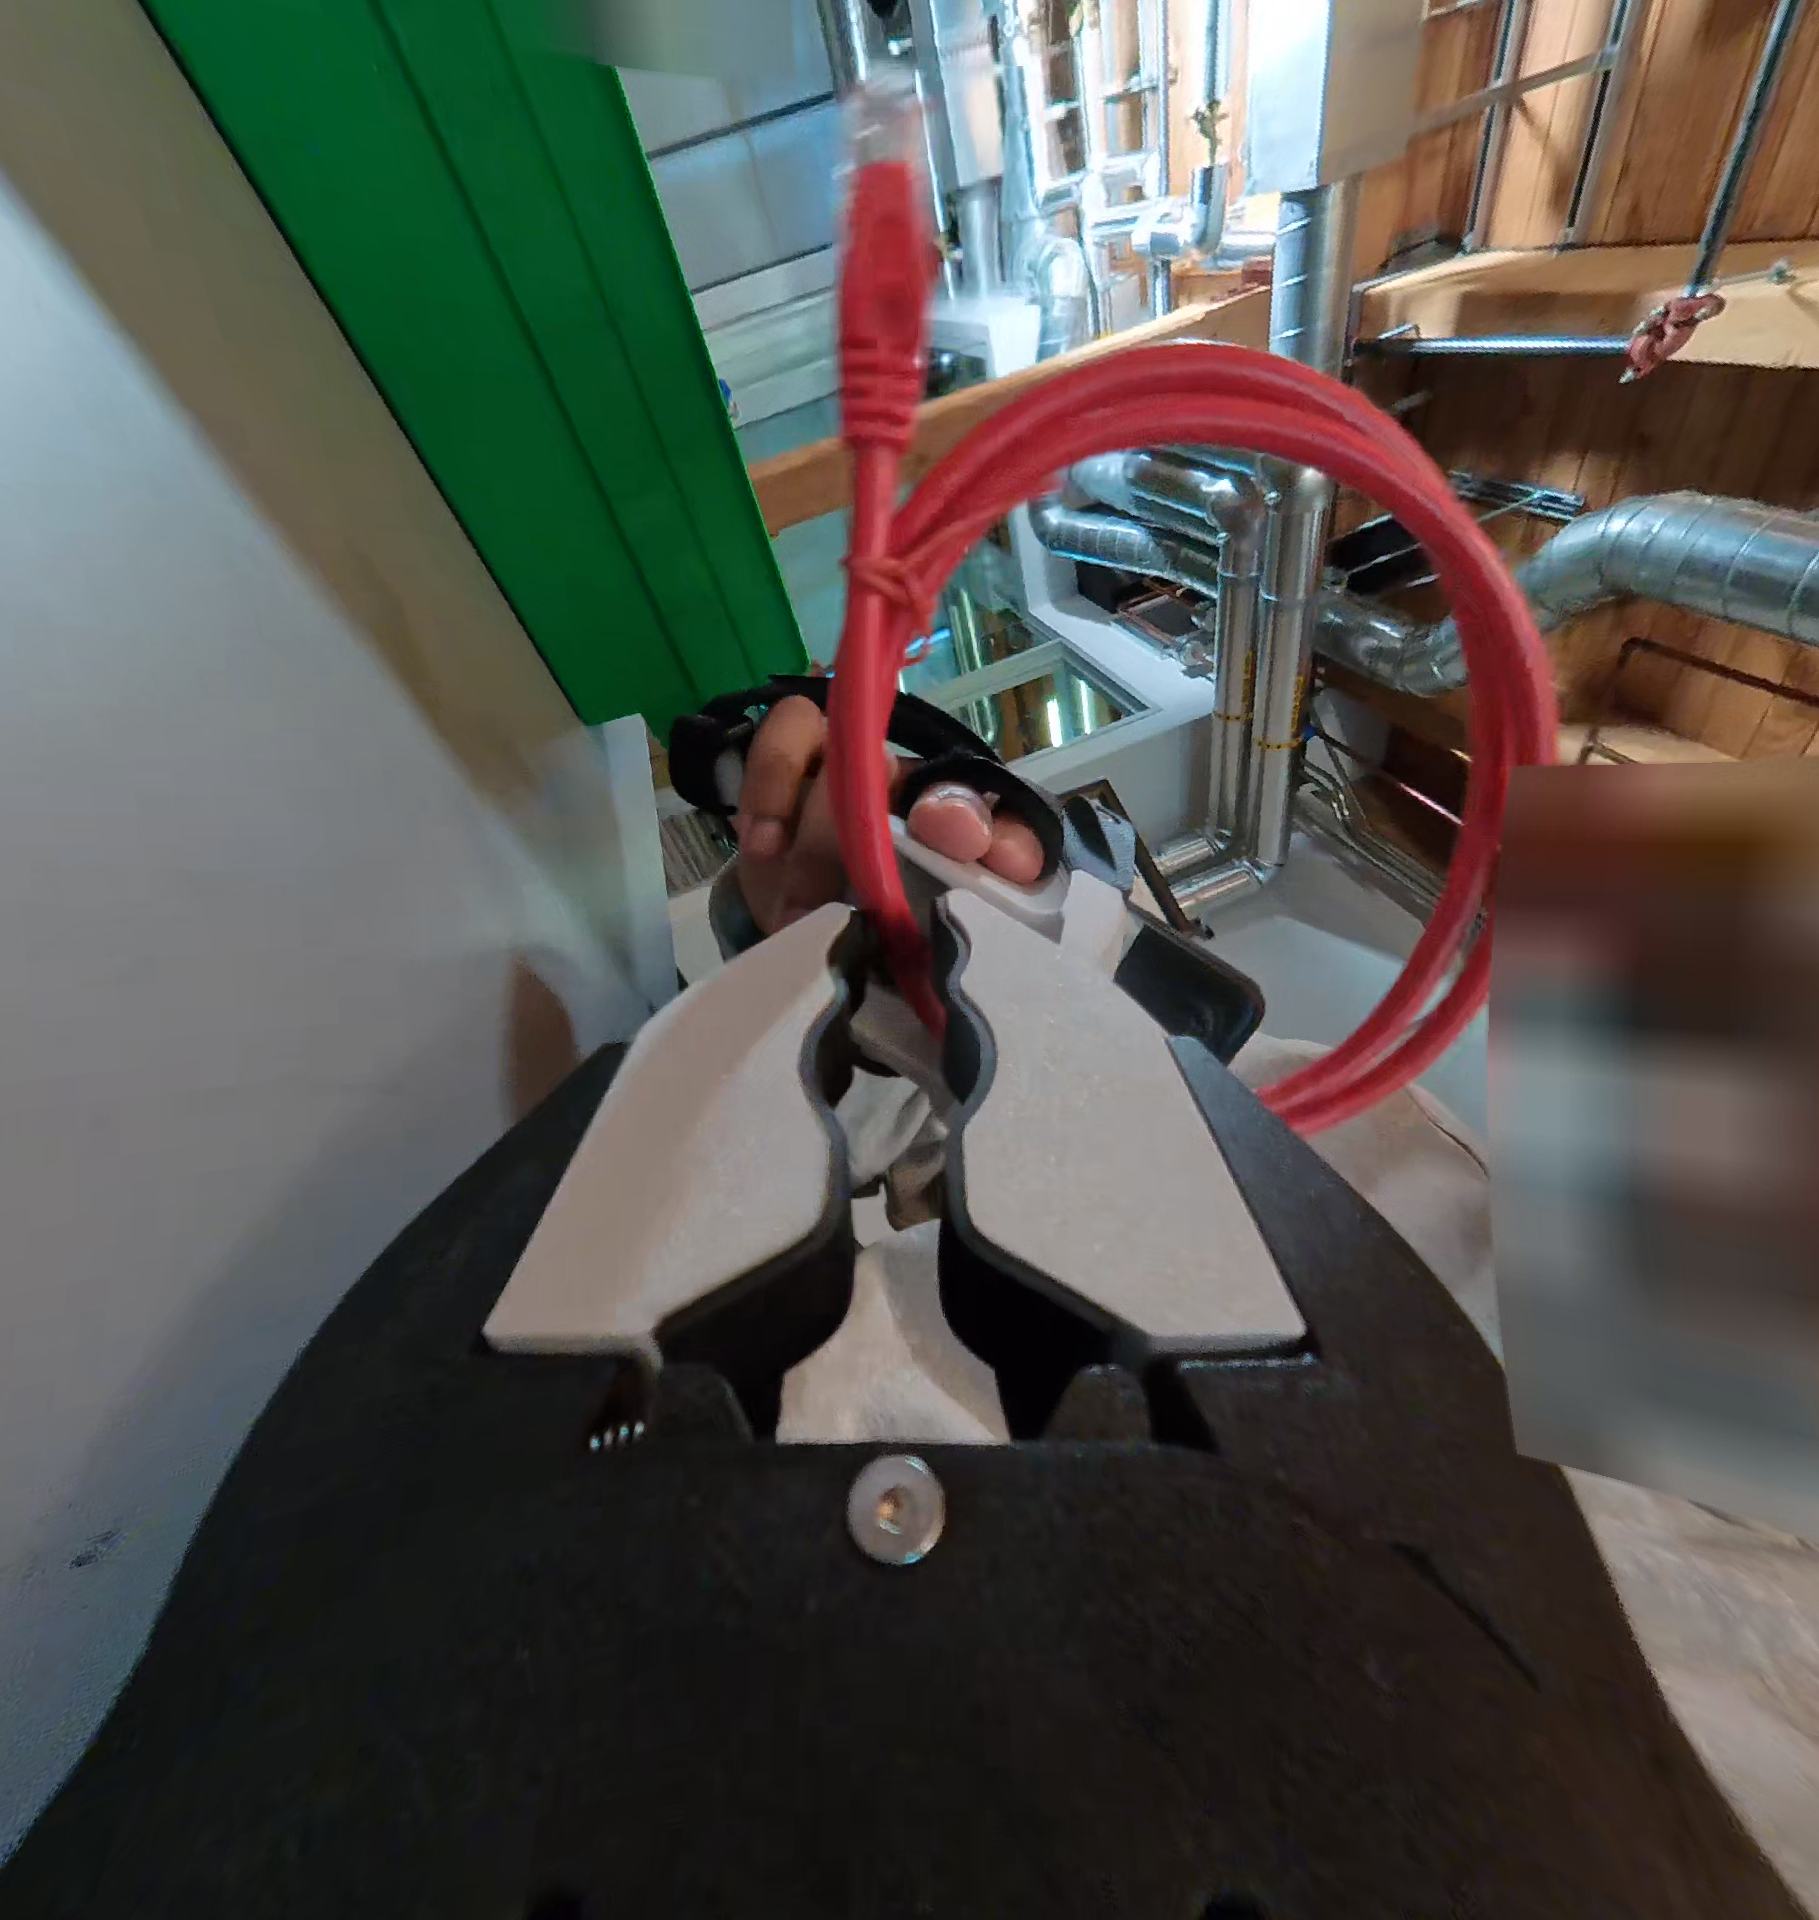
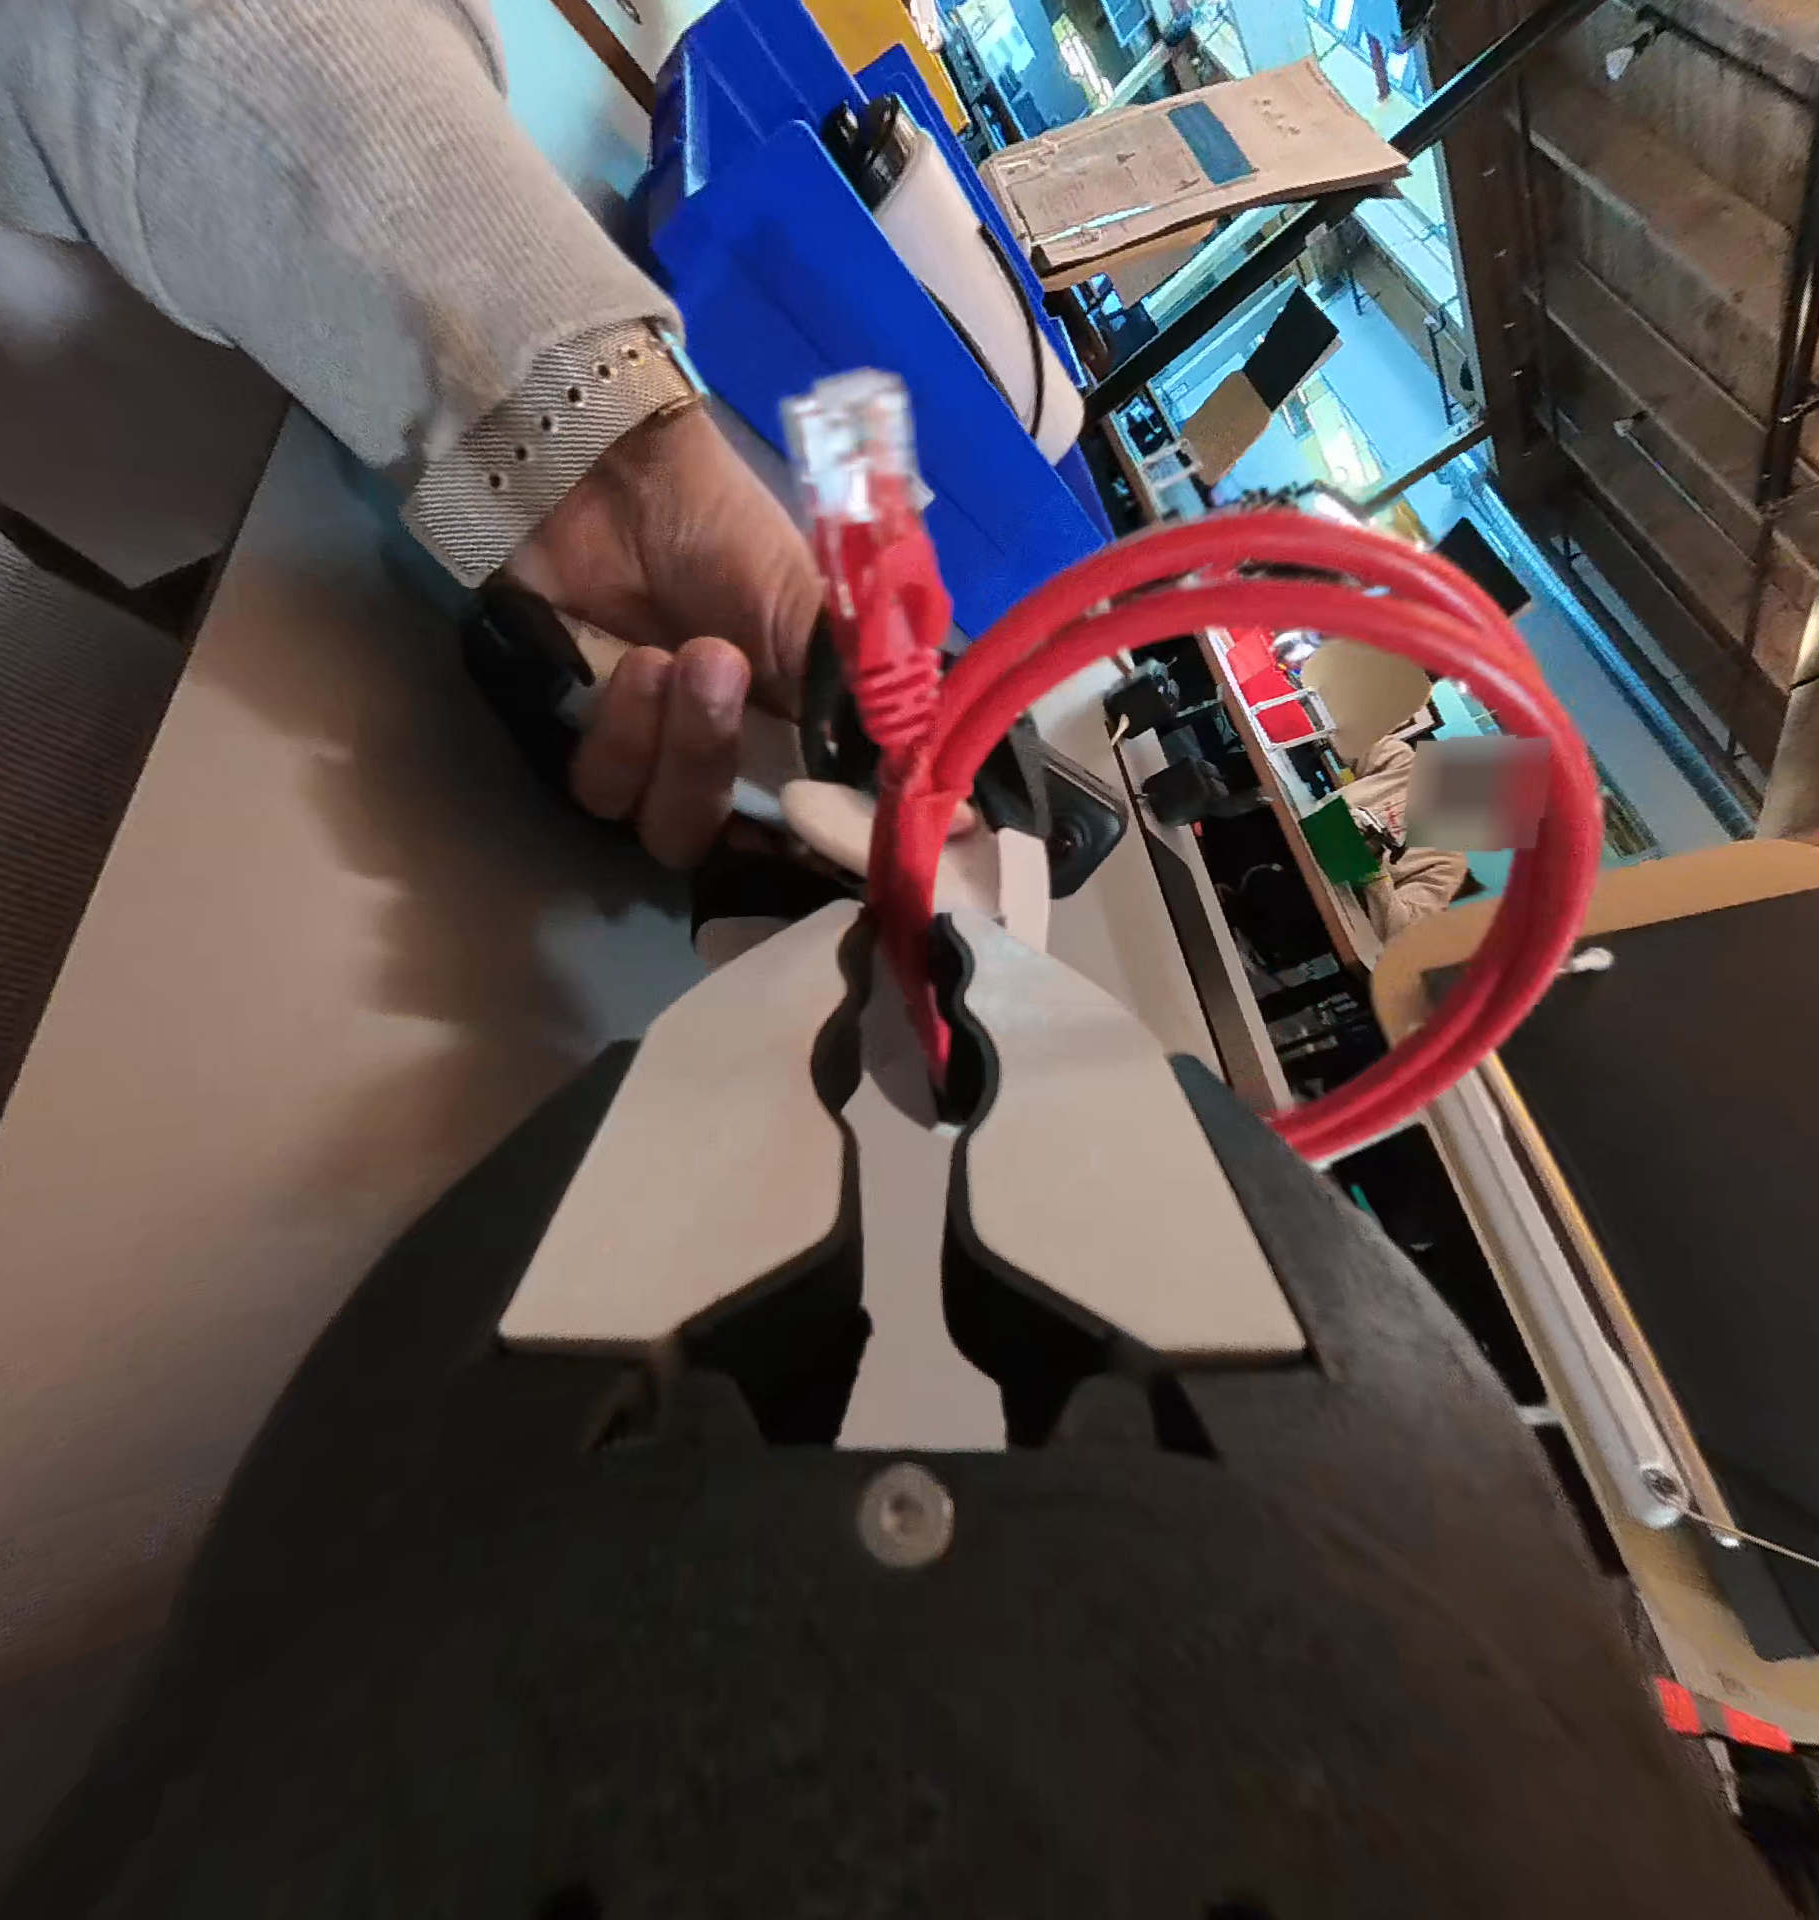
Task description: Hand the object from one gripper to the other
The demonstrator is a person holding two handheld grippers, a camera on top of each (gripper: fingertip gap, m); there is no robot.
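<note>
Left to right: your left gripper [image 1: 900,977] and your right gripper [image 2: 910,987] are both closed on the same straight run of the red coiled cable [image 1: 1404,582], held in mid-air between them, plug [image 2: 863,468] upward. Before you open either one, judge that the receiving fingers [image 2: 1081,1122] pinch the cable fully, then release slowly. The loop hangs free to the right, while the blue bin [image 2: 843,343] and table edge [image 2: 261,790] lie near, so draw apart clear of them.
</note>
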